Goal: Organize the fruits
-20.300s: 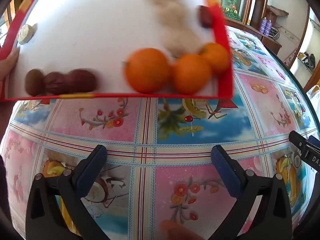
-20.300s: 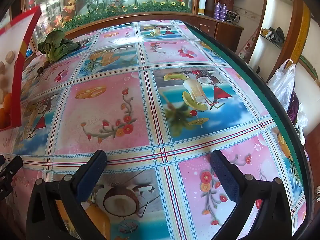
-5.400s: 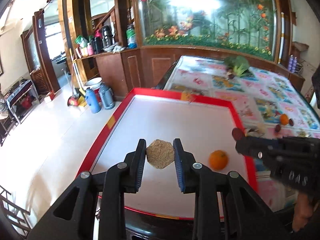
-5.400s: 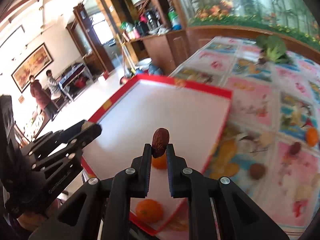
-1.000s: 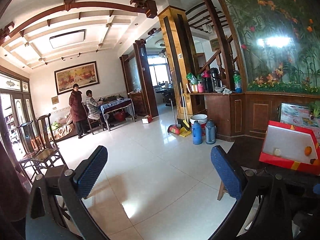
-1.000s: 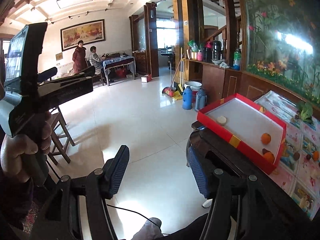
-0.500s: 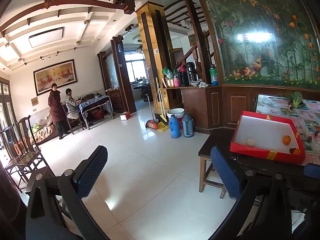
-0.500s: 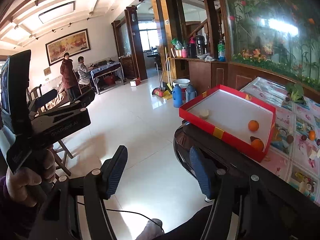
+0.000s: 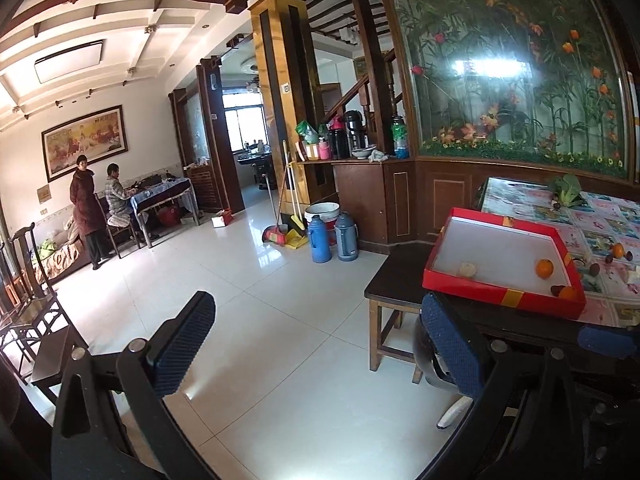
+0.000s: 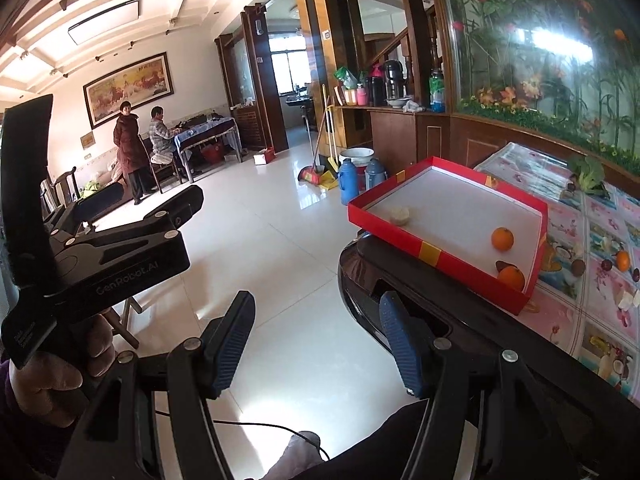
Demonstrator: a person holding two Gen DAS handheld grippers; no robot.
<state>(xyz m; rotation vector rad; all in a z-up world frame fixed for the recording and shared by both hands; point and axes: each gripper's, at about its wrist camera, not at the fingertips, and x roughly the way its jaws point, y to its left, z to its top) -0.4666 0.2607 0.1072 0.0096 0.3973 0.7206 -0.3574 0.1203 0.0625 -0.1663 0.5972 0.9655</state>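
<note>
My red tray (image 10: 436, 257), right of frame on the table (image 10: 584, 312), holds two oranges (image 10: 502, 238), a date and a pale cake. More fruit lies on the table beyond. Both tongs (image 9: 320, 344) (image 10: 320, 334) released, over tiled floor (image 10: 280, 248).

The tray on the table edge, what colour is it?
The tray has red walls with yellow bands and a white floor, clearest in the right wrist view.

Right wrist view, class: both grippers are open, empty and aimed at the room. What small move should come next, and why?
Probably swing the right gripper back toward the table. The red tray holds only two oranges, a date and a pale piece, while another orange and dark fruits lie loose on the cloth.
</note>
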